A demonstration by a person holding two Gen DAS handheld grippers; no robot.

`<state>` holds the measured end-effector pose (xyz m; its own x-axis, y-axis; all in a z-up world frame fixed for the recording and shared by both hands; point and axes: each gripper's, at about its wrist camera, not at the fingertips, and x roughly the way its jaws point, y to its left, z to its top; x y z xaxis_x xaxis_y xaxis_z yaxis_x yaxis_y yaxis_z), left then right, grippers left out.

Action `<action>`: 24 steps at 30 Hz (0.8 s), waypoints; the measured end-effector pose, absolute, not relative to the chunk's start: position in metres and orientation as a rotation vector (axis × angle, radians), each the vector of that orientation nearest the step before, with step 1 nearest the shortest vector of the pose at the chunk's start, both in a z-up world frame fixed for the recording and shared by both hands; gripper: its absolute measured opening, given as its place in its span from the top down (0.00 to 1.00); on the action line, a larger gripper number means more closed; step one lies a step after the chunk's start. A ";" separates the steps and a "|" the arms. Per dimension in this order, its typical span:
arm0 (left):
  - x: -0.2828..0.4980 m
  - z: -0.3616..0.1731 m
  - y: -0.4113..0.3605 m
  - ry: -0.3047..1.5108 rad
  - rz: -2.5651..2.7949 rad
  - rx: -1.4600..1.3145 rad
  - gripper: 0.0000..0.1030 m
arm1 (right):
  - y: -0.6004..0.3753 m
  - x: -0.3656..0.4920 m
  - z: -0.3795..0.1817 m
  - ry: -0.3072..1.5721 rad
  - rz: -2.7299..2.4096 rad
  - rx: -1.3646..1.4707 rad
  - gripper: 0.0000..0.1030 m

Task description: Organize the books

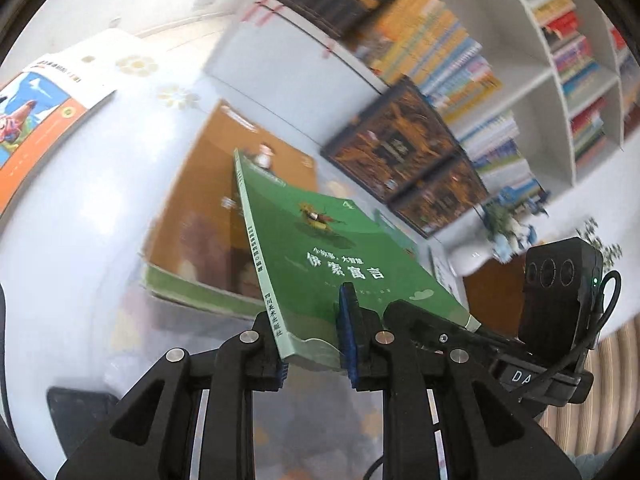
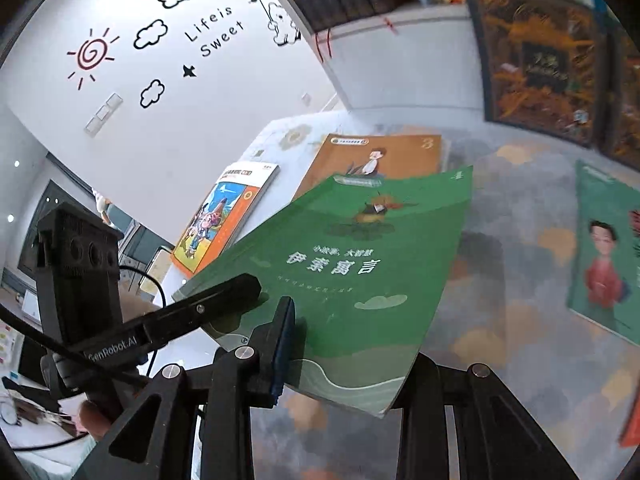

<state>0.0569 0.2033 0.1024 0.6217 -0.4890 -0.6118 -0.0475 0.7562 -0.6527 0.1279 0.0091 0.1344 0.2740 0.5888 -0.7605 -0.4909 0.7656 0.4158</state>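
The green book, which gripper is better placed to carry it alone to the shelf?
Probably left. The left gripper clamps the green book at its spine; the right gripper only pinches the looser open-edge corner.

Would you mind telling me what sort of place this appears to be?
Probably a children's reading room or small library: white shelves packed with colourful book spines, a cartoon sun-and-clouds wall decal, and illustrated children's books such as the orange-covered one on the table.

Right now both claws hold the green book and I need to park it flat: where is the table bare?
Bare cloth lies between the brown book and the teal book, below the dark boxes. The far left is crowded by the orange book.
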 end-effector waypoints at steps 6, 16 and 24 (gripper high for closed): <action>0.081 0.092 0.223 0.873 -0.220 -0.687 0.83 | 0.037 0.164 0.118 1.121 0.731 0.116 0.70; 0.103 0.064 0.243 0.917 -0.129 -0.715 0.82 | 0.057 0.193 0.089 1.193 0.691 0.127 0.65; 0.077 0.061 0.263 0.910 -0.023 -0.734 0.82 | 0.068 0.190 0.074 1.211 0.687 0.029 0.60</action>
